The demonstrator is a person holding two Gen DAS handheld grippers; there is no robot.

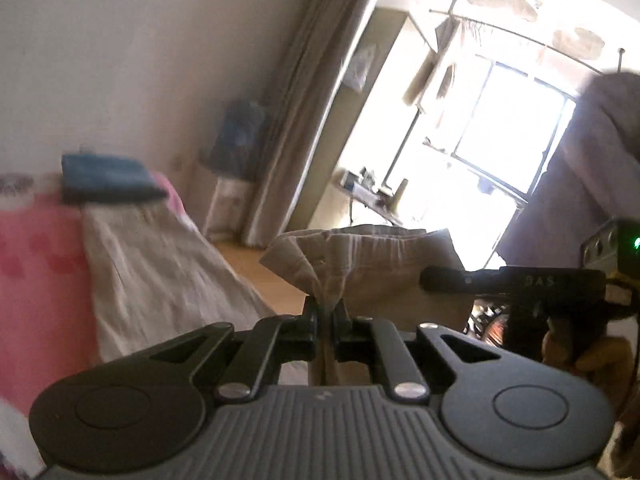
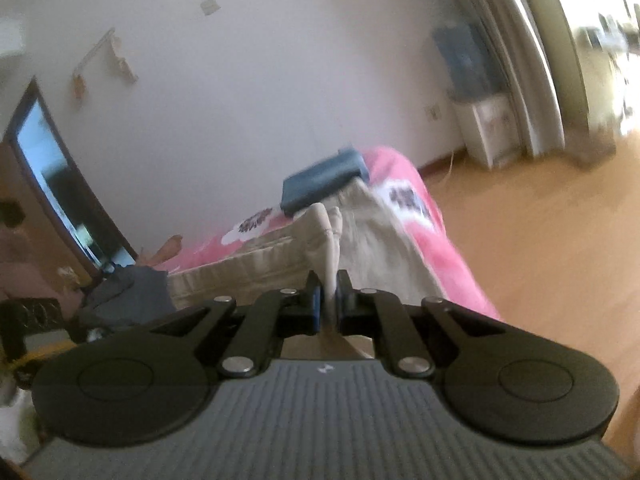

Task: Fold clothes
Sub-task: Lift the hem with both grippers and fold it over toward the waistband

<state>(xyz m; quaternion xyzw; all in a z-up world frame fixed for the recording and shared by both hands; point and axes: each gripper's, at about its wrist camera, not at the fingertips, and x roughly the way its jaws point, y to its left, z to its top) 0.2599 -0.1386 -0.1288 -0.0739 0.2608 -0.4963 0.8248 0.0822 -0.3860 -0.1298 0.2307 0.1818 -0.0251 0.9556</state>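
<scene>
A beige garment lies stretched over a pink bed, and one end of it is lifted off the bed. My left gripper is shut on a bunched fold of that beige cloth, which hangs up in front of the window. My right gripper is shut on another bunched edge of the beige garment, held above the pink bed. In the left wrist view my right gripper's body shows at the right edge, with a hand on it.
A folded dark blue garment rests at the far end of the bed. A white cabinet stands by the wall, with curtains and a bright window beyond. Wooden floor runs beside the bed. A mirror leans at left.
</scene>
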